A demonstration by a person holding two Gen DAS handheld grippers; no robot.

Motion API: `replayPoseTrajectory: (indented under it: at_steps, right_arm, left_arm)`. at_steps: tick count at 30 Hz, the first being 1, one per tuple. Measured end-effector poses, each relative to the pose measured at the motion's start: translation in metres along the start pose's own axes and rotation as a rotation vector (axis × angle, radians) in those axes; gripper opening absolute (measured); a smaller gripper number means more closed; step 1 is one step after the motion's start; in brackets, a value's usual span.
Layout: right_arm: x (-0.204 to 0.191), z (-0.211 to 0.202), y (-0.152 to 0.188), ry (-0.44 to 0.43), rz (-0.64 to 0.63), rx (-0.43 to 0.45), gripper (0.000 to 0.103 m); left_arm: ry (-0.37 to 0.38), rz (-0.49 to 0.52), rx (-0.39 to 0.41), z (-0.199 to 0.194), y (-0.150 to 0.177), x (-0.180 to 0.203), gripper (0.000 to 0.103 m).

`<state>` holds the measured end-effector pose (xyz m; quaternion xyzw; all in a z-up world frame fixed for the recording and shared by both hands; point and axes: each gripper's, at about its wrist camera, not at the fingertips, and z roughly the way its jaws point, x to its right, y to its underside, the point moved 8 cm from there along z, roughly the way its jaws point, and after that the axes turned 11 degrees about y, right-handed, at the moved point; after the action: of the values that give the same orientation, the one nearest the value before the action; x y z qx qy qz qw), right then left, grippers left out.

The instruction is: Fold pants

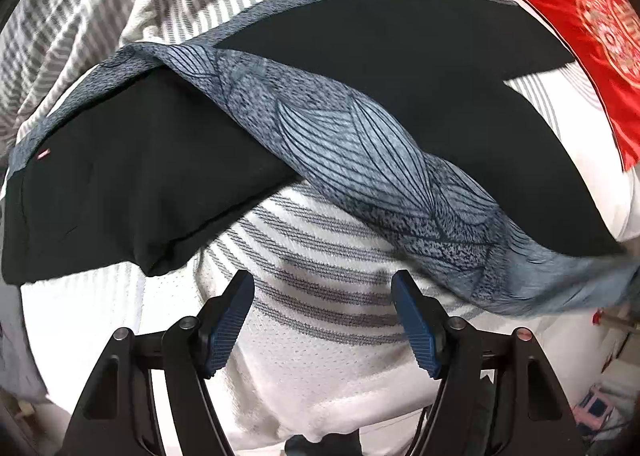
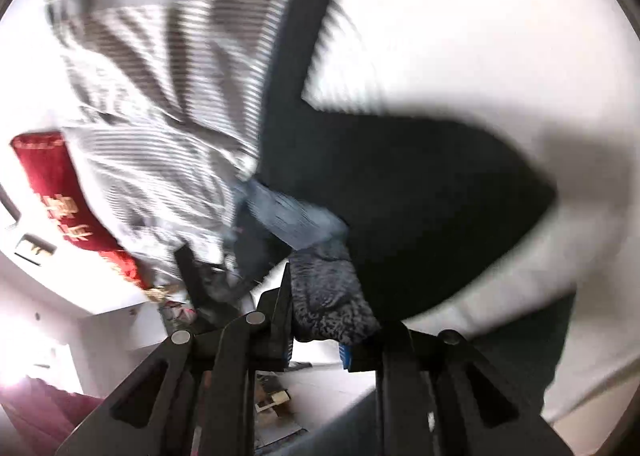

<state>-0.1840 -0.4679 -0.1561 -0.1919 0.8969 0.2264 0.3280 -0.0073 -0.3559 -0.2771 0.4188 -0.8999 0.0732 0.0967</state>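
While the pants (image 1: 360,68) lie spread on a bed (image 1: 328,356) covered in white bedding with grey stripes, the left gripper (image 1: 322,288) hangs over them pointing straight down, its blue-padded jaws apart with nothing between them and only bare bedding beneath. The pants are black with a blue-grey patterned side panel (image 1: 360,160), and in the left wrist view that panel runs as a long diagonal band from upper left to lower right, crossing just beyond the jaw tips; one black section lies to the left of it, a larger one behind and to the right. A red cushion (image 1: 592,40) with gold lettering sits at the far right corner. The right wrist view is smeared by motion, but it shows the right gripper (image 2: 316,336) with its jaws drawn close together on a bunched fold of the blue-grey patterned cloth (image 2: 328,296), the black cloth spreading away above and to the right. So the right hand appears to have the cloth already, at the band's lower end, while the left hand is empty and nearest the band's middle. The next fold likely turns on the band's long slanted axis.
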Motion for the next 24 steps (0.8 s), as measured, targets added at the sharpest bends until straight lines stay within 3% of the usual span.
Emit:
replayPoseTrajectory:
  at_steps: [4,8,14,19,21,24]
  right_arm:
    - [-0.041,-0.021,-0.061,-0.076,-0.044,0.035,0.019]
    - [-0.071,-0.029,-0.120,-0.079,-0.097,0.043,0.019]
    - [-0.085,-0.031,-0.205,-0.060,-0.126,0.047,0.019]
    - [-0.077,-0.005,-0.274,0.015,-0.110,0.029,0.019]
    - [-0.069,0.012,-0.291,0.040,-0.089,-0.009,0.019]
    - [-0.053,0.037,-0.312,0.155,-0.092,-0.041,0.022]
  left_arm:
    - [-0.005,-0.056,0.017,-0.008,-0.013,0.005,0.072]
    - [-0.009,-0.081,0.031,-0.005,-0.028,0.020,0.072]
    - [-0.013,-0.108,0.110,0.001,-0.093,0.044,0.072]
    - [-0.040,-0.115,0.172,0.011,-0.161,0.045,0.072]
    - [-0.056,-0.126,0.176,0.018,-0.174,0.041,0.072]
    - [-0.077,-0.146,0.171,0.019,-0.185,0.032,0.072]
